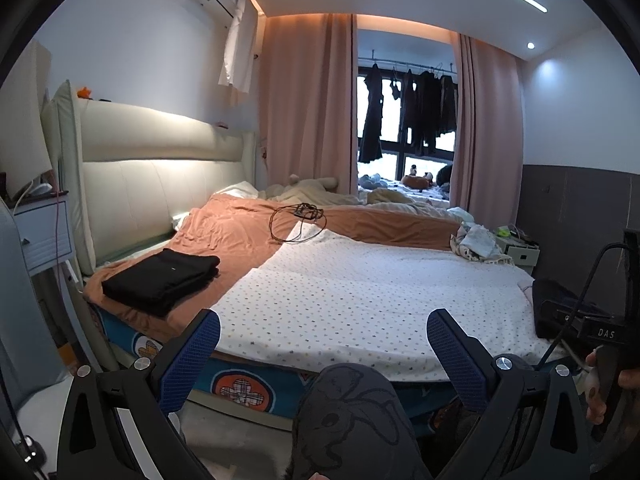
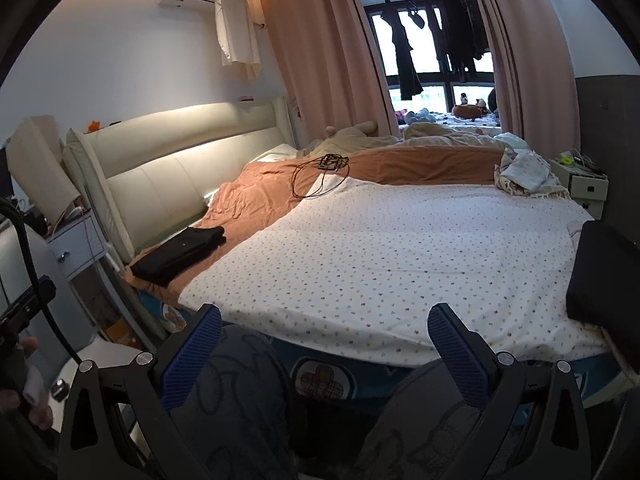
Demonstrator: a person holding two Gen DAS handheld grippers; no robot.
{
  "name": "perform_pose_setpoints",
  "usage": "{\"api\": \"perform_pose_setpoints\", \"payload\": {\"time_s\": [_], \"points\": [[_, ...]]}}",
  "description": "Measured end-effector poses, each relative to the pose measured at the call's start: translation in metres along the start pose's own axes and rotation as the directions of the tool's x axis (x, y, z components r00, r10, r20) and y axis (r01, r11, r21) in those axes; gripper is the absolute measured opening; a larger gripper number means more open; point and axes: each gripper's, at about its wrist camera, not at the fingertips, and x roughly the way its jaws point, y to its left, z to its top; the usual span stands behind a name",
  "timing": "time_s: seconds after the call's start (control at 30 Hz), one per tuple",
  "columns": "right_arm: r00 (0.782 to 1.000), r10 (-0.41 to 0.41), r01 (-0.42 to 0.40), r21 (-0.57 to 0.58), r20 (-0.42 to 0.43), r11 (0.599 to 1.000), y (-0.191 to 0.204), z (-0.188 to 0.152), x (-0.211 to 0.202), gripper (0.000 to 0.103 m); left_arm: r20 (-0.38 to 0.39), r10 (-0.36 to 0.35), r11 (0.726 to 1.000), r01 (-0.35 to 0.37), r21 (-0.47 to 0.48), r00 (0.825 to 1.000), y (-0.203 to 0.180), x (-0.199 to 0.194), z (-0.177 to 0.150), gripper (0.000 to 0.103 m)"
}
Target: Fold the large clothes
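The left gripper (image 1: 323,338) hangs before the bed (image 1: 360,280) edge with its fingers wide apart, holding nothing; the right gripper (image 2: 325,334) does the same, fingers spread and bare; a folded black garment (image 1: 162,276) lies on the orange sheet (image 1: 236,228) at the bed's headboard-side near corner; another dark cloth (image 2: 600,276) sits at the bed's opposite near edge; a coiled cable (image 1: 298,222) rests mid-bed toward the far side; the person's patterned knee (image 1: 352,412) shows below the bed edge.
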Motion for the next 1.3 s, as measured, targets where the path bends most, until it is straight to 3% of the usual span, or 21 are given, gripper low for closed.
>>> {"api": "perform_pose_setpoints", "payload": {"time_s": [1.3], "points": [[1.000,0.003,-0.004,0.019,0.017,1.000,0.000,-0.016,-0.006,0.103,-0.014,0.001,1.000,-0.001,-0.017,1.000,0.012,-0.009,-0.011,0.103]]}}
